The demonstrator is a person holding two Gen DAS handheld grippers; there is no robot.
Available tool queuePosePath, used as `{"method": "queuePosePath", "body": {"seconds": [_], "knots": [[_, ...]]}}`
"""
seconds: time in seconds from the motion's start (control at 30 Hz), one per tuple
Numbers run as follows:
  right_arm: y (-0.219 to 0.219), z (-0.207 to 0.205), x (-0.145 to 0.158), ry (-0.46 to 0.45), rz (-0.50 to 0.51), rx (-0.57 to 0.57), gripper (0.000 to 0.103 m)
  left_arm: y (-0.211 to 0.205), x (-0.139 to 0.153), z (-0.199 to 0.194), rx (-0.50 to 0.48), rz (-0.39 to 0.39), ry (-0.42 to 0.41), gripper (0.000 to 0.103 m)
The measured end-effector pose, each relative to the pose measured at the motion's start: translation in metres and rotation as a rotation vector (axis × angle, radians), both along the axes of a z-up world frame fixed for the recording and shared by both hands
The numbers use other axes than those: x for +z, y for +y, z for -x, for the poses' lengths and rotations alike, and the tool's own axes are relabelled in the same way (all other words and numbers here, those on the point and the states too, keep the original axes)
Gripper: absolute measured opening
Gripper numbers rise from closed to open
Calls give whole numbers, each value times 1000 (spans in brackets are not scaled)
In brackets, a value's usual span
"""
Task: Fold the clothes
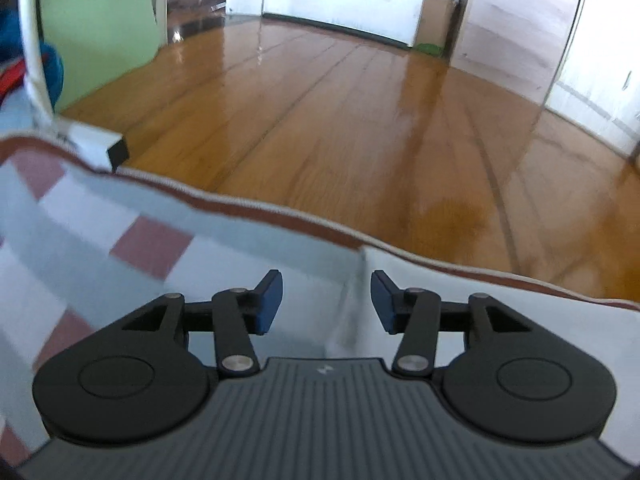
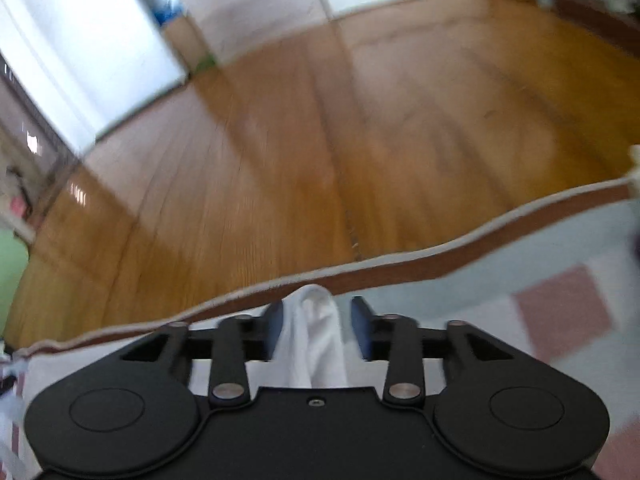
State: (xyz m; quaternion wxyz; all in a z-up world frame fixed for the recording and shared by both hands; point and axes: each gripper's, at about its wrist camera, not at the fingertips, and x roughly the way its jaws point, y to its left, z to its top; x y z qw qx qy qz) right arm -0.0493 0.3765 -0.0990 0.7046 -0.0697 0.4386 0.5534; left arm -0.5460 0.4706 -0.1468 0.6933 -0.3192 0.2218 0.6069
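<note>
A white garment (image 1: 580,320) lies on a checked grey, white and dull-red blanket (image 1: 120,216) with a brown hem. Its left edge runs down between the fingers of my left gripper (image 1: 326,302). That gripper is open, and its blue pads (image 1: 270,300) stand clear of the cloth. In the right wrist view a bunched fold of the white garment (image 2: 314,332) rises between the fingers of my right gripper (image 2: 318,322). The fold leans on the left pad, with a gap to the right pad (image 2: 360,326), so the jaws stand apart. The blanket (image 2: 560,308) spreads to the right.
Beyond the blanket's hem lies a glossy wooden floor (image 1: 340,120). A white pole (image 1: 34,40) and a white box with a black end (image 1: 100,148) stand at the blanket's far left, beside a green panel (image 1: 100,20). A cardboard box (image 1: 436,20) sits by the far doorway.
</note>
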Motion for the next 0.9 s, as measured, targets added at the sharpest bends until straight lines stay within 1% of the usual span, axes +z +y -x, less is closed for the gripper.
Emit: {"method": "queuePosePath", "body": {"seconds": [0.03,0.07,0.1,0.13,0.23,0.3,0.37,0.4,0.43,0.5,0.53,0.6,0.67,0.73,0.8,0.83,0.87,0.9], "knots": [[-16,2,5,-1,-21,-5,46,-8,0,3,-8,22,-21,52],[-35,0,8,12,-35,-8,47,-17,0,7,-16,44,-42,62],[-57,-2,7,47,-39,-9,47,-24,0,8,-22,62,-42,66],[-78,-4,6,81,-40,-9,47,-29,0,4,-25,72,-6,66],[-121,1,1,157,11,13,47,-46,0,-7,-34,102,102,66],[-149,4,-3,207,45,29,47,-54,2,-10,-30,122,144,66],[-160,7,-11,261,69,61,47,-57,-4,-12,-27,192,156,68],[-158,7,-15,288,72,73,47,-58,-9,-14,-27,233,169,69],[-157,7,-20,314,75,83,47,-59,-15,-17,-29,267,196,69],[-166,6,-30,347,84,54,47,-63,-20,-24,-42,289,260,69],[-166,6,-33,351,96,56,47,-66,-17,-27,-62,269,286,69],[-163,10,-37,338,118,84,47,-73,-13,-30,-73,238,322,72],[-158,16,-39,306,138,132,47,-77,-12,-28,-61,239,330,73],[-157,21,-36,240,141,177,46,-81,-14,-26,-59,257,331,73],[-157,26,-32,173,142,219,6,-82,-14,-23,-62,276,321,73],[-160,30,-25,126,123,221,6,-82,-13,-18,-54,295,291,73],[-164,31,-14,106,92,213,6,-83,-14,-11,-39,322,245,74],[-168,32,-4,86,62,205,6,-84,-16,-2,-13,362,173,78]]}}
